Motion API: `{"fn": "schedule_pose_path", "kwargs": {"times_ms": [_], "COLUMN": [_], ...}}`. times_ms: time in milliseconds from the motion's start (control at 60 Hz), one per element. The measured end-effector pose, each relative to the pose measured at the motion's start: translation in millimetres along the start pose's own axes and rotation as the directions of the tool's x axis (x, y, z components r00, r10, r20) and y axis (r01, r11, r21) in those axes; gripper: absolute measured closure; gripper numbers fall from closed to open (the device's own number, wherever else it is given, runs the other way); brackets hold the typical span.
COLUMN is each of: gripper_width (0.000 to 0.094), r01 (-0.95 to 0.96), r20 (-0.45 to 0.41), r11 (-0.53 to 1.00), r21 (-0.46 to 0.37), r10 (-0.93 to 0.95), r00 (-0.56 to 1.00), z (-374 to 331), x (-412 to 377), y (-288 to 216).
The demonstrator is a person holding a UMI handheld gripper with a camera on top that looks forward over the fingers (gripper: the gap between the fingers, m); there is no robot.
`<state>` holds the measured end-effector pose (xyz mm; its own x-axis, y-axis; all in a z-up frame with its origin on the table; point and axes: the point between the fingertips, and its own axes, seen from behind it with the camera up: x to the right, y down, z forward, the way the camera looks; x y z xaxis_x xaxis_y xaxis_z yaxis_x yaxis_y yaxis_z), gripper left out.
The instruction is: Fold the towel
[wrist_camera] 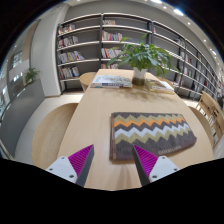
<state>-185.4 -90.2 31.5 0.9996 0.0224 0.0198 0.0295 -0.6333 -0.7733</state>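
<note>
A towel (152, 134) with a zigzag pattern in grey, orange and white lies flat on the wooden table (95, 120), just ahead of my fingers and a little to the right. My gripper (113, 160) is open and empty above the table's near part. Its two fingers with magenta pads (82, 160) stand wide apart. The towel's near left corner lies just beyond the right finger (146, 160).
A potted green plant (142, 57) and a stack of books (113, 80) stand at the table's far end. Bookshelves (85, 40) line the back wall. A wooden chair (210, 108) stands at the table's right side.
</note>
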Motion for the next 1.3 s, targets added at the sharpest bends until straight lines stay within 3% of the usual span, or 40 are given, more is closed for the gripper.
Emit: {"fn": "schedule_pose_path", "kwargs": {"times_ms": [150, 283, 483, 500, 650, 733, 900, 1033, 1100, 1150, 1233, 1300], "gripper_width": [0.0191, 0.0254, 0.0763, 0.0838, 0.0857, 0.0857, 0.0857, 0.0837, 0.0792, 0.0699, 0.0696, 0.0504], "r01": [0.022, 0.039, 0.058, 0.074, 0.067, 0.065, 0.12, 0.121, 0.108, 0.101, 0.125, 0.138], "r20": [-0.019, -0.039, -0.113, -0.115, -0.016, 0.039, 0.003, 0.0, 0.012, -0.002, -0.102, -0.141], "r11": [1.0, 0.996, 0.995, 0.994, 0.991, 0.995, 0.993, 0.993, 0.994, 0.993, 0.986, 0.977], "r21": [-0.003, -0.082, -0.077, -0.08, -0.113, -0.074, 0.004, 0.003, -0.028, -0.059, -0.111, -0.164], "r10": [-0.022, -0.042, -0.066, -0.083, -0.069, -0.062, -0.12, -0.121, -0.108, -0.101, -0.137, -0.161], "r00": [1.0, 0.998, 0.991, 0.99, 0.997, 0.997, 0.993, 0.993, 0.994, 0.995, 0.985, 0.977], "z": [54.6, 88.7, 91.0, 91.6, 85.0, 69.8, 27.2, 27.9, 40.3, 49.3, 62.4, 61.4], "x": [5.5, 16.8, 42.4, 44.3, 39.5, 51.7, 139.8, 212.4, 239.4, 262.7, 307.6, 329.4], "y": [-37.2, -25.2, -27.1, -26.9, -27.7, -52.9, -114.8, -118.0, -102.6, -88.3, -64.9, -44.0]}}
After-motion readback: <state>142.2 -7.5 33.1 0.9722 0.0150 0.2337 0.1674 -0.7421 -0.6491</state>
